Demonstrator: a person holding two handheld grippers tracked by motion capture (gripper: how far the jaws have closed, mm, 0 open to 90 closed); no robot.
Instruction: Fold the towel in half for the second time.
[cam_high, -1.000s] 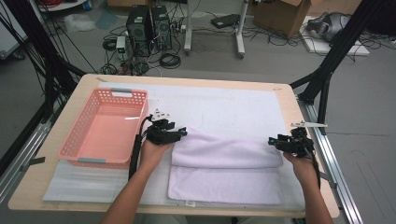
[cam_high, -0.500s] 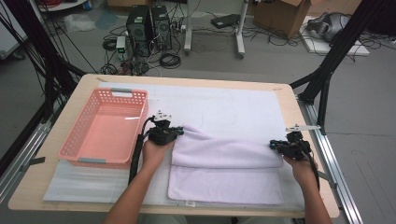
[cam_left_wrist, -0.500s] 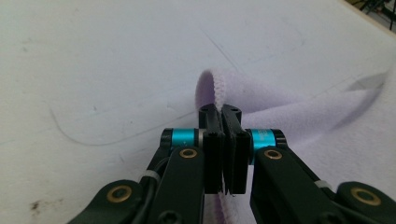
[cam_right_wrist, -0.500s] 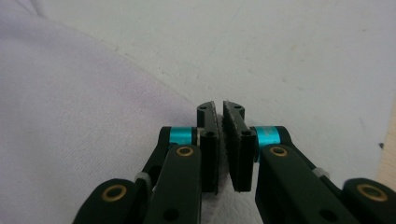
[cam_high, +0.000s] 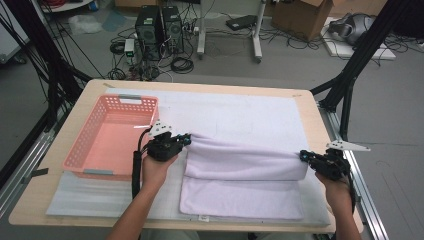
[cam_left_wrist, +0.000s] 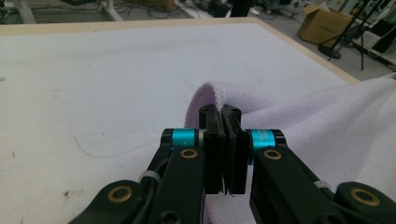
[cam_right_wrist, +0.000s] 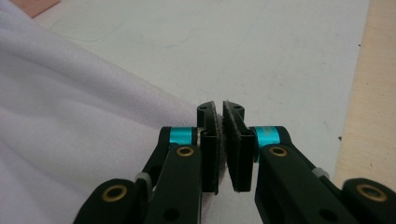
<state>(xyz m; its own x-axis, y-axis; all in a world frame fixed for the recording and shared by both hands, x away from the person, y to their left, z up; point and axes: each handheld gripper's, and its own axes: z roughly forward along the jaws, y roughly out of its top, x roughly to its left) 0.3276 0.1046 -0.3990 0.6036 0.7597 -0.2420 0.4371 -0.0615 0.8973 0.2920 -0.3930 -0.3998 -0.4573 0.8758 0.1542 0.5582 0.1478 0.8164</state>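
A lilac towel (cam_high: 240, 167) lies folded on the white mat (cam_high: 240, 112), with its far layer bulging up in a long roll. My left gripper (cam_high: 187, 140) is shut on the towel's far left corner. In the left gripper view the hemmed edge (cam_left_wrist: 212, 91) loops out from between the closed jaws (cam_left_wrist: 220, 112). My right gripper (cam_high: 304, 156) is shut on the far right corner. In the right gripper view a thin strip of cloth is pinched between its pads (cam_right_wrist: 219, 108), and the rest of the towel (cam_right_wrist: 70, 116) spreads to the left.
A pink plastic basket (cam_high: 75, 150) stands empty on the left of the table, just beside my left hand. The wooden table edge (cam_high: 312, 107) runs close to my right gripper. Black frame struts, computers and cables stand on the floor beyond.
Both pairs of jaws have closed on the towel's far corners. The held edge now stands raised off the mat, and both hands have shifted slightly.
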